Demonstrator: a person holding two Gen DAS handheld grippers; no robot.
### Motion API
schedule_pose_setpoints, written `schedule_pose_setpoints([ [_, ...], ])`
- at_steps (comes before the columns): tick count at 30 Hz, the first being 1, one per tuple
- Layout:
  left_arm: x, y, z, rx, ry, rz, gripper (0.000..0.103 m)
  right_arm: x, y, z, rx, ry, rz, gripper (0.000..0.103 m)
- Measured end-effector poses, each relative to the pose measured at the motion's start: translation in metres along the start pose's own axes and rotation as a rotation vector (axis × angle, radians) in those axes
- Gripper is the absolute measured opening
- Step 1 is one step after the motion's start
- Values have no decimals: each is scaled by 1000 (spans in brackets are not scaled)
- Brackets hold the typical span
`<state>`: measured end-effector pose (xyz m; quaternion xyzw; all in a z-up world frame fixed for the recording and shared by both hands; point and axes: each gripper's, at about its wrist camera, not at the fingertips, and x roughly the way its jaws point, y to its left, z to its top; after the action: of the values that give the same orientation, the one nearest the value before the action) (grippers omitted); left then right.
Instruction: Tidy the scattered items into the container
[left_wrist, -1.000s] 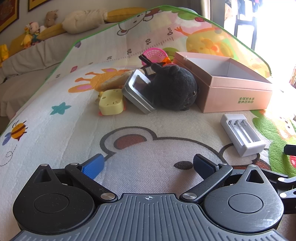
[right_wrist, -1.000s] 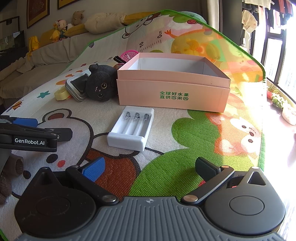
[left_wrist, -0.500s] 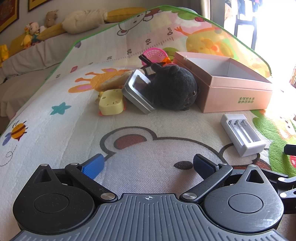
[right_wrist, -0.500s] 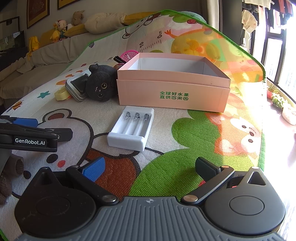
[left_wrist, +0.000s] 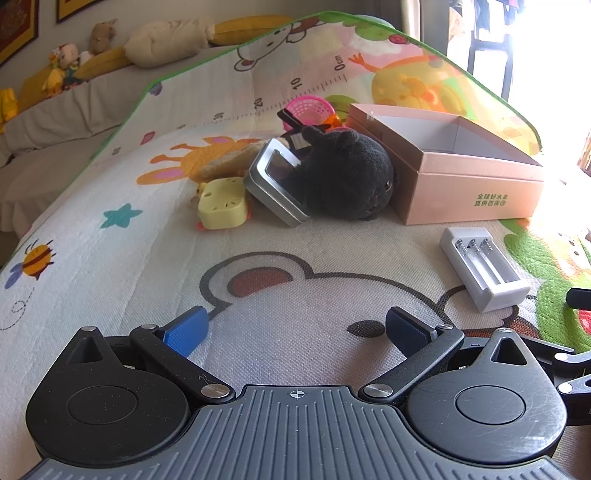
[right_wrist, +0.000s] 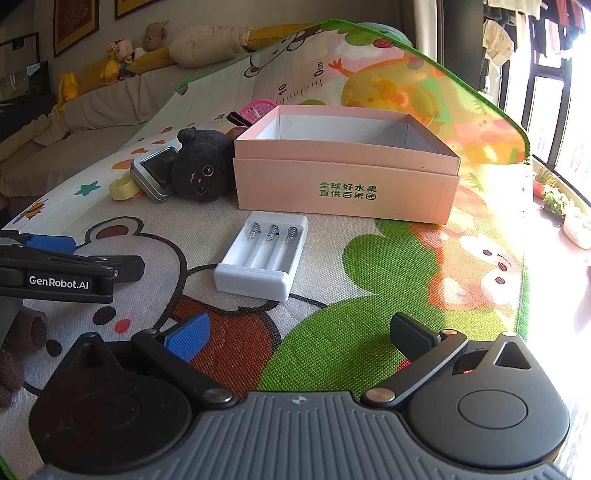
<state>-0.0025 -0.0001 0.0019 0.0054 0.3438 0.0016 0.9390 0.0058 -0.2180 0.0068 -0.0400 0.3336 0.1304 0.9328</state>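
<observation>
The left gripper (left_wrist: 295, 326) is hovering low over the cartoon play mat (left_wrist: 110, 236), its blue-padded fingers spread wide and gripping nothing. The right gripper (right_wrist: 297, 334) is hanging beside it in the same way, fingers parted and empty.

Just ahead of the right gripper, a white battery charger (right_wrist: 263, 255) is lying flat on the mat, its three spring slots facing up, a short way in front of the pink cardboard box (right_wrist: 347, 188). The box is sitting open-topped with a white interior and green printed characters on its near wall.

To the box's left, a black plush toy (left_wrist: 343, 177) is resting against the box's side, with a silver tin with a clear window (left_wrist: 277, 184) leaning on the plush. A yellow cheese-shaped toy (left_wrist: 221, 205) is lying just beside the tin, and a pink plastic basket (left_wrist: 308, 109) is showing behind the plush.

Bare mat is stretching between both grippers and the charger. Beyond the mat's green edge, a covered sofa (right_wrist: 99, 107) is carrying stuffed toys (right_wrist: 118, 55), and bright windows are lining the right side.
</observation>
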Motion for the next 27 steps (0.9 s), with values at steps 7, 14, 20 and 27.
schedule_pose_setpoints([
  [7, 1, 1, 2, 7, 15, -3, 103, 0, 1, 0, -7, 8, -4, 103],
  [14, -1, 3, 2, 17, 35, -34, 103, 1, 0, 6, -32, 60, 20, 103],
  [20, -7, 2, -1, 35, 41, -54, 103, -6, -3, 2, -20, 84, 29, 103],
  [27, -6, 4, 0, 47, 37, -72, 103, -5, -3, 4, -23, 108, 37, 103],
])
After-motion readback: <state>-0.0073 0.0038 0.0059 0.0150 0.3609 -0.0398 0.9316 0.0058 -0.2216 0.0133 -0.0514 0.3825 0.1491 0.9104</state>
